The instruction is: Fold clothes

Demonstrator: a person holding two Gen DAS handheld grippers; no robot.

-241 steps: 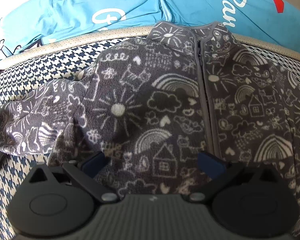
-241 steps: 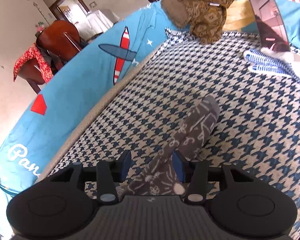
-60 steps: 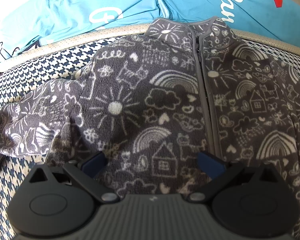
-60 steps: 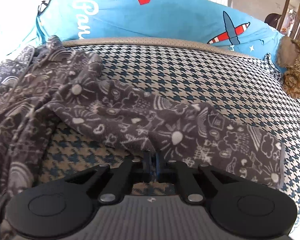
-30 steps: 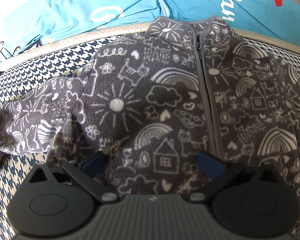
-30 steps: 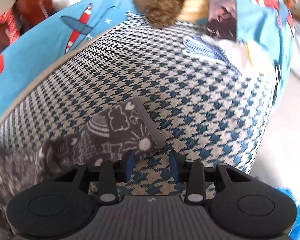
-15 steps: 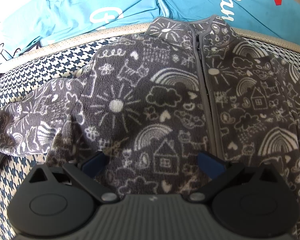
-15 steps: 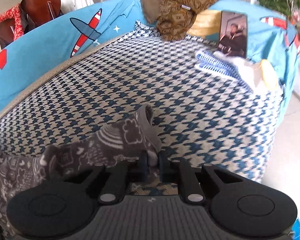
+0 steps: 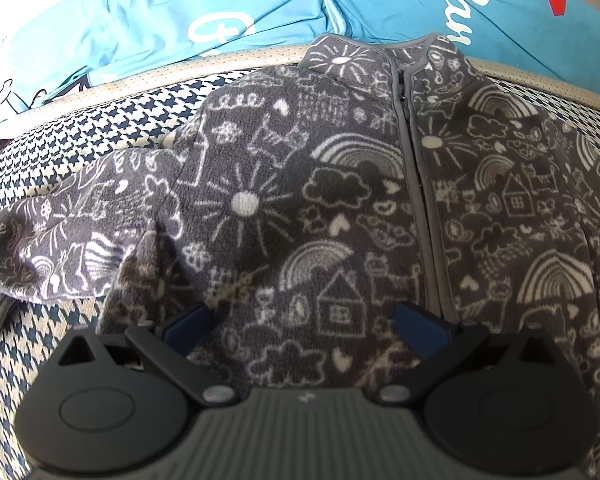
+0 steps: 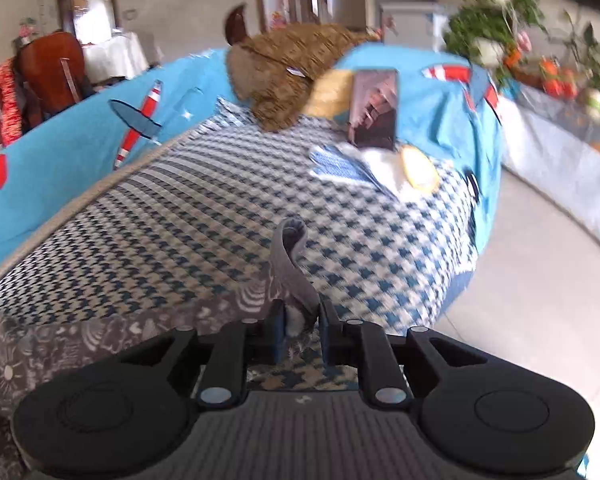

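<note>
1. Grey fleece jacket (image 9: pixel 340 200) lies flat on the checked sofa seat (image 10: pixel 220 208).
2. Left gripper (image 9: pixel 304 328) hovers wide apart over its front.
3. Right gripper (image 10: pixel 300 330) pinches the sleeve cuff (image 10: pixel 290 264), jaws loosening slightly.
4. Blue cushions (image 9: pixel 180 12) sit behind the jacket.

The left wrist view looks steeply down, close over the fleece jacket (image 9: pixel 340 208) toward the blue cushions (image 9: pixel 220 8), while the right wrist view faces shallowly along the houndstooth sofa seat (image 10: pixel 204 216) into the room, both sharing jacket and seat.
</note>
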